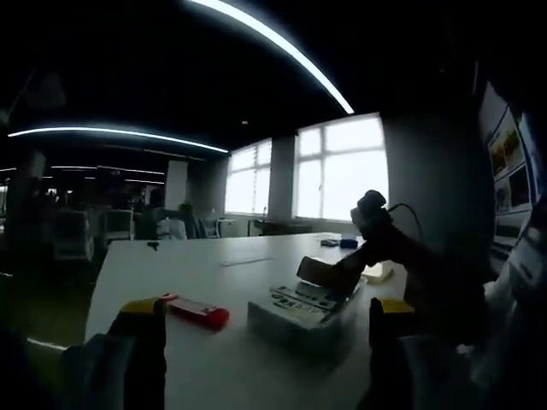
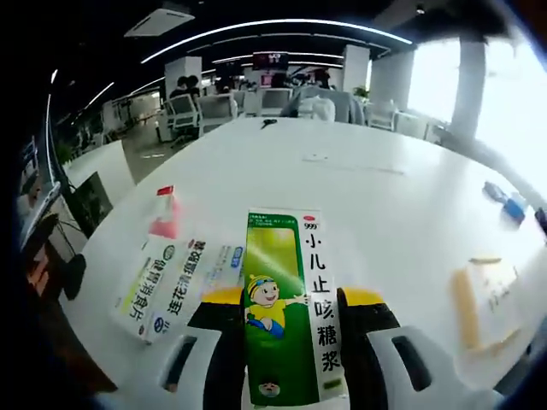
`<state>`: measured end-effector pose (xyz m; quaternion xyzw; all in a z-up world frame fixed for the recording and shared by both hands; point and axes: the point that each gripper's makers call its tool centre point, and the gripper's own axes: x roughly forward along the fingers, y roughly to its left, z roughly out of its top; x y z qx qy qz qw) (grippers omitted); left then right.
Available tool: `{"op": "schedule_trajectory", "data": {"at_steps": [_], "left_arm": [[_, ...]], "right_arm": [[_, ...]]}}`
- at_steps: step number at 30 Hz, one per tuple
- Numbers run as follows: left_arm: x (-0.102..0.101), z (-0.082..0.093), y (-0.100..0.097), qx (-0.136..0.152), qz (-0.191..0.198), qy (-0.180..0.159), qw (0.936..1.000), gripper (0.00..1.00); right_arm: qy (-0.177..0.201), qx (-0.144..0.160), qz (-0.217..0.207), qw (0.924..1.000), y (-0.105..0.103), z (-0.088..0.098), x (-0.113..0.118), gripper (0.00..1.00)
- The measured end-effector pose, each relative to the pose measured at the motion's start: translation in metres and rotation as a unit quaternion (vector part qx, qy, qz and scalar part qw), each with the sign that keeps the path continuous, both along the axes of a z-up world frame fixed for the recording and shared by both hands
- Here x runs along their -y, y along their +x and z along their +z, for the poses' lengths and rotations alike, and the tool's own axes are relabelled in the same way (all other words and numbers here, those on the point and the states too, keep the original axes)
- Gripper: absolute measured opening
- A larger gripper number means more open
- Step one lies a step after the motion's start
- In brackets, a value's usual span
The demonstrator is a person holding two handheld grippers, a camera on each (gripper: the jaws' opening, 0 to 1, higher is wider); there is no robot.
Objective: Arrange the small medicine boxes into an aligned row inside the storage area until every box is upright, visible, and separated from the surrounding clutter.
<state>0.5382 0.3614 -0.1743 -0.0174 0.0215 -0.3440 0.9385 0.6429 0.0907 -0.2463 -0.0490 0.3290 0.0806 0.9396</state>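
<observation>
The green medicine box (image 2: 291, 307) sits pinched between the jaws of the right hand-held gripper (image 2: 291, 342), its long axis running straight out along the jaws, away from the camera, with the cartoon face and white label strip turned toward the lens. It is lifted above the white desk (image 2: 359, 188) rather than resting on it. Just left of the green box, flat on the desk, lie two white medicine boxes (image 2: 167, 290) side by side, and beyond them a small pink-and-white box (image 2: 164, 213); none of these stands upright, so the row looks barely begun. To the right of the green box, well apart, lies a pale flat packet (image 2: 487, 295).

In the left gripper view the left hand-held gripper (image 1: 265, 320) hangs with its jaws spread wide and nothing between them. Ahead of it the right hand-held gripper (image 1: 363, 248) reaches in from the right over a stack of flat boxes (image 1: 303, 312), and a red item (image 1: 195, 310) lies on the desk to the left of that stack.

The right gripper view gives colours and labels; the left gripper view is dim and backlit, yet it shows how the right gripper stands over the pile. Judging by this, the right side is nearer the work; the held box would need tipping onto its end.
</observation>
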Motion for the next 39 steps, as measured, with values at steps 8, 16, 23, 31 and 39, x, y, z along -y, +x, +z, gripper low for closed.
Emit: {"op": "schedule_trajectory", "data": {"at_steps": [8, 16, 23, 31, 39], "left_arm": [[-0.001, 0.002, -0.006, 0.006, -0.003, 0.006, 1.0, 0.99], [-0.002, 0.003, -0.006, 0.006, -0.003, 0.009, 0.9999, 0.99], [0.0, 0.003, -0.007, 0.007, -0.008, 0.013, 0.9999, 0.99], [0.001, 0.002, -0.006, 0.004, -0.011, 0.013, 0.9999, 0.96], [-0.002, 0.003, -0.008, 0.007, -0.011, 0.013, 0.9998, 0.96]], "right_arm": [[-0.004, -0.023, -0.007, 0.9997, 0.0, -0.006, 0.0, 0.39], [0.006, -0.026, -0.01, 0.9996, -0.001, -0.008, 0.001, 0.4], [-0.001, -0.042, 0.042, 0.9982, -0.006, -0.022, -0.008, 0.36], [0.007, -0.05, 0.051, 0.9974, -0.005, -0.029, -0.007, 0.35], [-0.002, -0.056, 0.092, 0.9941, -0.006, -0.029, -0.008, 0.35]]}}
